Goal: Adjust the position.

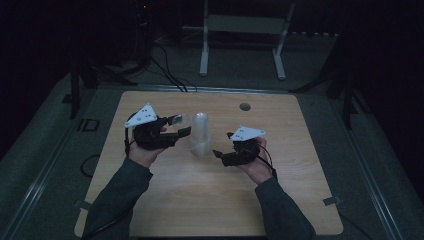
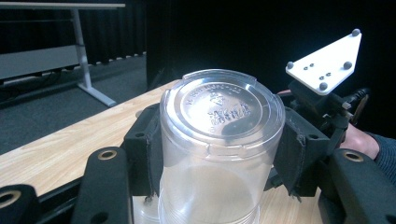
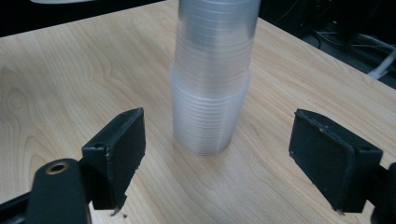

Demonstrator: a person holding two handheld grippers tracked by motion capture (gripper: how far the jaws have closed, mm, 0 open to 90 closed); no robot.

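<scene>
The left claw (image 1: 176,126) gripped one clear cup (image 2: 219,140), lifted beside the cup stack (image 1: 200,135) on the table (image 1: 165,200); the right claw (image 1: 220,154) stood open near the stack's base, probably to steady it.

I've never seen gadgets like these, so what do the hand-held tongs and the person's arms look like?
Each of the tongs, left tongs and right tongs, is a chunky black tool with two flat black jaws, brass-ringed holes near the jaws, a white three-cornered plate on top and a thin black cable trailing off. The person wears dark grey long sleeves.
</scene>
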